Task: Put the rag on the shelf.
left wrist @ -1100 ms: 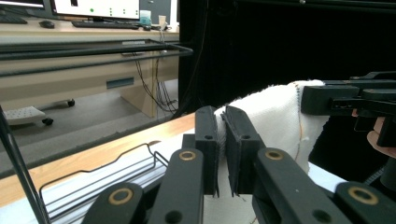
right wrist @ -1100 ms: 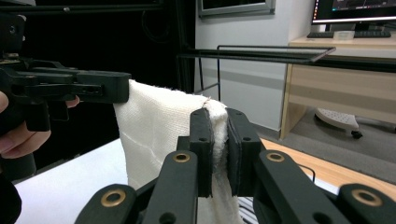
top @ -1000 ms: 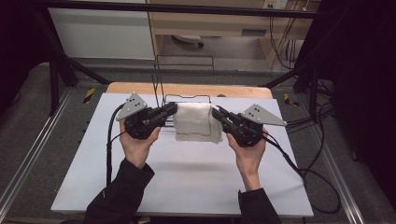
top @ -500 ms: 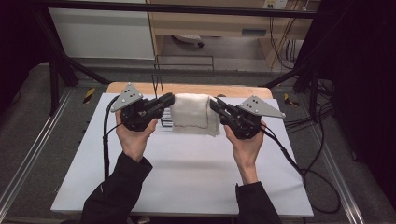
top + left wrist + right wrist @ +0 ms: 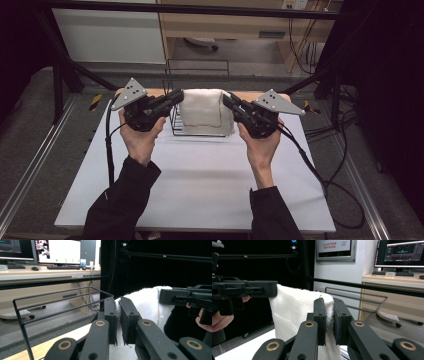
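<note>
1. A lab or research workspace, not a home.
2. A white worktop (image 5: 200,190) stands inside a black metal frame (image 5: 65,75) hung with dark curtains.
3. Desks (image 5: 37,271) nearby carry lit monitors (image 5: 58,251), keyboards (image 5: 65,267) and trailing cables (image 5: 325,170).

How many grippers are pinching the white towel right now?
2: the left gripper is shut on the white towel's left edge, the right gripper on its right edge, above the wire rack.
</note>
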